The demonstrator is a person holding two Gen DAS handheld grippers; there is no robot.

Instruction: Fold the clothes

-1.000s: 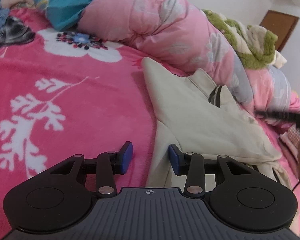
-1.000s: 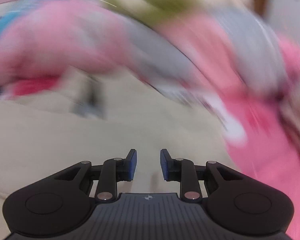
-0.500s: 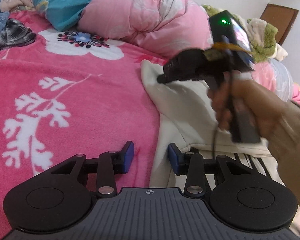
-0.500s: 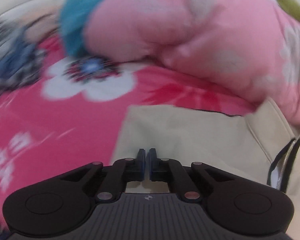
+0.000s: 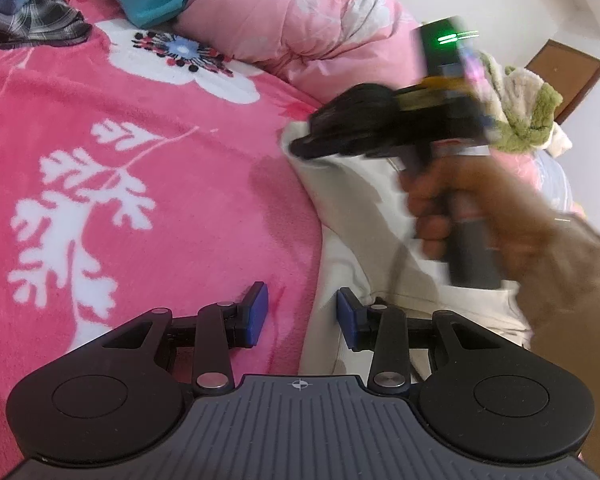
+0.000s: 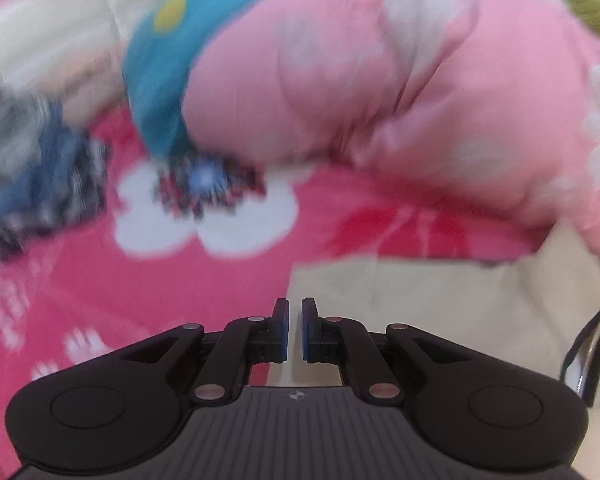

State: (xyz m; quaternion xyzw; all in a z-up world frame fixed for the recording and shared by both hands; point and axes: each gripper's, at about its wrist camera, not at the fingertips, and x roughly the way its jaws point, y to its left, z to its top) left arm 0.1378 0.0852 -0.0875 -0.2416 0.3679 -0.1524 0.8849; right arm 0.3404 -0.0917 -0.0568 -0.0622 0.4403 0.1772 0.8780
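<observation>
Jacket [image 5: 352, 200]: cream, on pink blanket [image 5: 140, 160]. Left gripper [image 5: 302, 314]: fingers apart at its edge. Right gripper [image 6: 295, 330]: fingers nearly together, a narrow gap between them, nothing visibly held.

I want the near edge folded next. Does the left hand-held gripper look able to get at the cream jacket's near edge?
Probably yes: the left hand-held gripper is open, the cream jacket edge lies just ahead between its fingers, and nothing sits between.

The jacket [image 5: 364, 216] lies on the bed [image 5: 140, 200], near its right edge. The big quilt [image 5: 300, 32] lies behind it.
</observation>
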